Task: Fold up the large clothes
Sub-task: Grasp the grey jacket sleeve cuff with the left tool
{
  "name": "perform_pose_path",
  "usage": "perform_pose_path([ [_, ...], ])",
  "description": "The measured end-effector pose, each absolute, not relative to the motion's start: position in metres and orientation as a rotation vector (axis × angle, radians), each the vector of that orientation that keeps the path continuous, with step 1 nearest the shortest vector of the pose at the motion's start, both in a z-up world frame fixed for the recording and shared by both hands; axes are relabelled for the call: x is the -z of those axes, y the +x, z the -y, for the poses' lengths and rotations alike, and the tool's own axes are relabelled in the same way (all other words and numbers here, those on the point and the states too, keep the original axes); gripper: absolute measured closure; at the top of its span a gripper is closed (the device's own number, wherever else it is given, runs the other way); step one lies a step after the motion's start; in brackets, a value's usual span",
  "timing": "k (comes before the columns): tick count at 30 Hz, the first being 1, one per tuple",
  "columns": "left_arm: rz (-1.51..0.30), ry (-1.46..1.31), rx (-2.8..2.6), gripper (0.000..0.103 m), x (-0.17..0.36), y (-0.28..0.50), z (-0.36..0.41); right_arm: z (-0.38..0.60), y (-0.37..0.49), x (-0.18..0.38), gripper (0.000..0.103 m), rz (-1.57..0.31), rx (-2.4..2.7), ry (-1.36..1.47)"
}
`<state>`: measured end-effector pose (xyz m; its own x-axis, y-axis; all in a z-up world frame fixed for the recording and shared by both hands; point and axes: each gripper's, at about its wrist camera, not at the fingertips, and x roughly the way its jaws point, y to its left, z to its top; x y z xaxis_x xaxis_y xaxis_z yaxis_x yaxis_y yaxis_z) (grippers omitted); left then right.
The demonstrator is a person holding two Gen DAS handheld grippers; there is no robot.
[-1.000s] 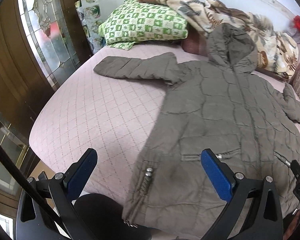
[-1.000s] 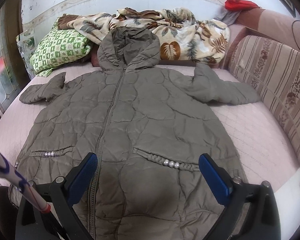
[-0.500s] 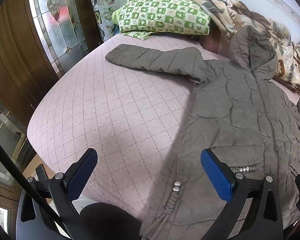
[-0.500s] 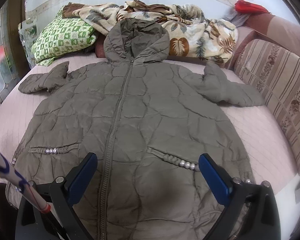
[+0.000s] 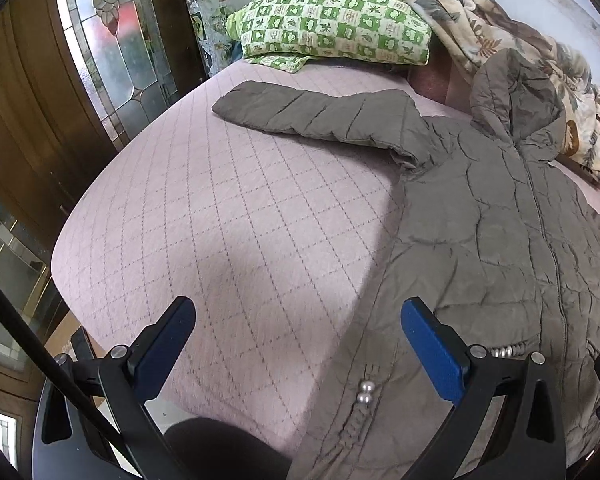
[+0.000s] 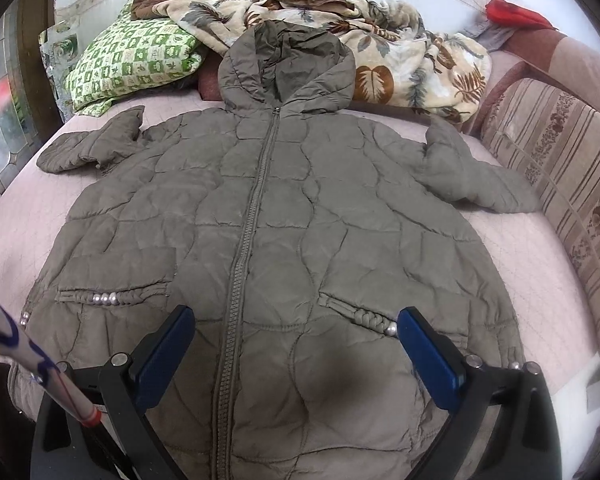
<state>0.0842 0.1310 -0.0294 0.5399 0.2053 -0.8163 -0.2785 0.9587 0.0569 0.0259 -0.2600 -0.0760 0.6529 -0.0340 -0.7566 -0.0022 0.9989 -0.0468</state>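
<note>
An olive-grey quilted hooded jacket (image 6: 284, 216) lies flat, front up and zipped, on a pink quilted bed (image 5: 228, 216), both sleeves spread out. In the left wrist view the jacket (image 5: 500, 240) fills the right side, its left sleeve (image 5: 312, 114) stretched toward the pillow. My left gripper (image 5: 298, 338) is open and empty, above the bed just left of the jacket's hem. My right gripper (image 6: 296, 344) is open and empty, above the jacket's lower front, astride the zipper.
A green checked pillow (image 5: 332, 32) and a leaf-print blanket (image 6: 400, 52) lie at the head of the bed. A stained-glass door (image 5: 112, 40) stands to the left. A striped sofa back (image 6: 572, 168) borders the bed's right side.
My left gripper has swung left and forward, from over the jacket's hem to over bare bed beside it. My right gripper has moved slightly forward over the jacket. Both stay open.
</note>
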Motion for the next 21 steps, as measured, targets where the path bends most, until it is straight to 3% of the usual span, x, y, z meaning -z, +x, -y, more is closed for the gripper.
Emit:
perform_pose_path([
  [7, -0.93, -0.199, -0.27, 0.001, 0.028, 0.14, -0.171, 0.277, 0.037, 0.078, 0.0, -0.867, 0.053, -0.019],
  [9, -0.928, -0.262, -0.252, 0.009, 0.031, 0.168, -0.192, 0.281, 0.041, 0.079, 0.0, -0.87, 0.063, -0.012],
  [11, -0.95, -0.326, -0.232, 0.024, 0.038, 0.197, -0.213, 0.286, 0.044, 0.08, 0.0, -0.874, 0.074, -0.007],
  [14, -0.983, -0.473, -0.213, 0.035, 0.057, 0.242, -0.249, 0.292, 0.05, 0.083, 0.0, -0.884, 0.093, -0.002],
  [21, -0.944, -0.895, -0.196, 0.035, 0.116, 0.315, -0.331, 0.304, 0.063, 0.095, 0.0, -0.925, 0.14, -0.016],
])
